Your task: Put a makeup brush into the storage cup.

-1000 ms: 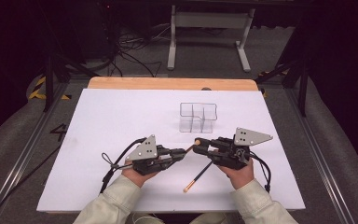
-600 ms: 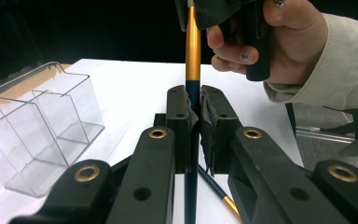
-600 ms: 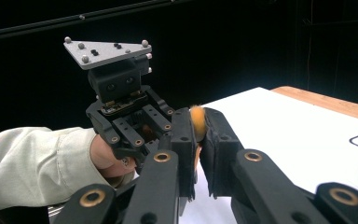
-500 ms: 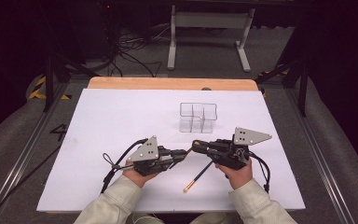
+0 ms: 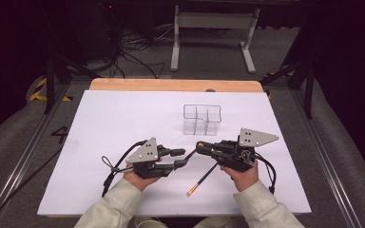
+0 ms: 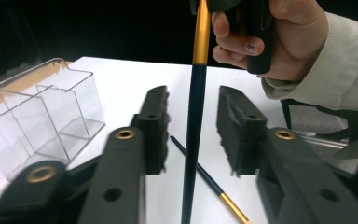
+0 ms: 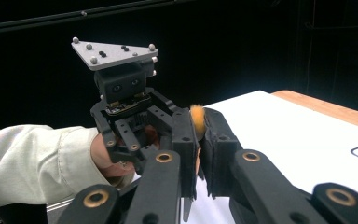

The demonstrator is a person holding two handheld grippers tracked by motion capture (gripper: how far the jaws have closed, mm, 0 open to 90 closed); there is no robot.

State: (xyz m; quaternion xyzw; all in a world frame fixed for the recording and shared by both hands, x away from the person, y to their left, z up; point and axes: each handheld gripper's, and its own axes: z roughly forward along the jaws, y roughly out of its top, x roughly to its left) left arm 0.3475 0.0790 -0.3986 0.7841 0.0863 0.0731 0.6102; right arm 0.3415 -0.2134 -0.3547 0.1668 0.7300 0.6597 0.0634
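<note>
Right hand-held gripper (image 5: 200, 146) clamped tight on the brush (image 5: 203, 175), at its orange bristle tip. Left hand-held gripper (image 5: 184, 157) just opened, pads apart, with the black and gold brush handle between them, not pinched. Clear box (image 5: 202, 119) on the white tabletop (image 5: 123, 114), just beyond the right hand-held gripper.

Brush (image 7: 196, 120) bristles mostly hidden between right fingers (image 7: 184, 140).

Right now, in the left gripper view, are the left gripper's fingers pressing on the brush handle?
No: the brush handle stands between both fingers with gaps.
</note>
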